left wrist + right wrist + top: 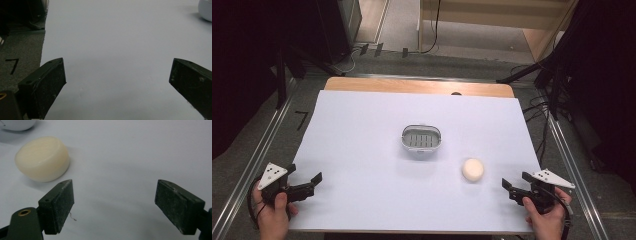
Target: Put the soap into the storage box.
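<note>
Holding both tools at the near edge, you hadn't started yet. Your right gripper (513,185) sat at the near right corner of the white sheet (362,140), jaws spread wide with nothing between them; same story in the right gripper view (113,205). Your left gripper (307,184) rested at the near left corner, jaws also spread and empty, aimed across bare sheet (117,72).

The round cream soap bar (473,170) lay flat just beyond and left of your right gripper, near but not touching; in the right gripper view (42,158) it sat just past the left jaw, off the jaw line. It's a squat puck, flat face up, no real long axis, so it pointed nowhere; any grip across its width would serve.

Farther on, mid-sheet, the grey slotted soap dish (421,140) stood upright, empty, its long axis running left-right, well apart from the bar.

Judged step: approach, pre-grasp. Next move called for swinging your right gripper left, centring the bar between the jaws, then closing.
</note>
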Action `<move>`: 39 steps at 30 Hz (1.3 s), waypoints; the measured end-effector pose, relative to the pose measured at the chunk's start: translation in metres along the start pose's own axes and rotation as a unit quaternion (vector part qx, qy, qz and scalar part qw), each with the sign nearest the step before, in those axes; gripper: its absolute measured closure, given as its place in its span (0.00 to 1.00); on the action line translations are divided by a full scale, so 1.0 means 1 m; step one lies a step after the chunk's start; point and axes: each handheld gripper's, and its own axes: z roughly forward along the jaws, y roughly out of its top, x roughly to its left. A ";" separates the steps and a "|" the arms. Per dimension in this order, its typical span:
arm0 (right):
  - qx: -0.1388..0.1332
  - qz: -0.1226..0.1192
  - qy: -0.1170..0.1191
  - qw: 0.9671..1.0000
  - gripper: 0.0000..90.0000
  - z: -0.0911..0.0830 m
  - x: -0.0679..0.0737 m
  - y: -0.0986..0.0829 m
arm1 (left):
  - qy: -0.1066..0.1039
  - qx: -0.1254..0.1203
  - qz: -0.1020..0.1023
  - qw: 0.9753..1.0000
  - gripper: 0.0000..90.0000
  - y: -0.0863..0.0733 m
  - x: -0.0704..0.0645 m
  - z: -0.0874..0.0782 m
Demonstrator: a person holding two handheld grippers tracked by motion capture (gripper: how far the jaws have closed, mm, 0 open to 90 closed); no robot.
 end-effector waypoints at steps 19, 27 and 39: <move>0.012 -0.014 0.022 1.000 0.18 0.012 0.020 0.004 | 0.000 0.001 0.000 1.000 0.01 0.000 0.000 0.000; 0.015 -0.020 0.029 0.999 0.18 0.014 0.028 0.007 | 0.000 0.000 0.000 1.000 0.01 0.000 0.000 0.000; 0.030 -0.035 0.053 0.998 0.17 0.026 0.053 0.014 | 0.000 0.003 0.002 1.000 0.01 0.000 -0.001 0.000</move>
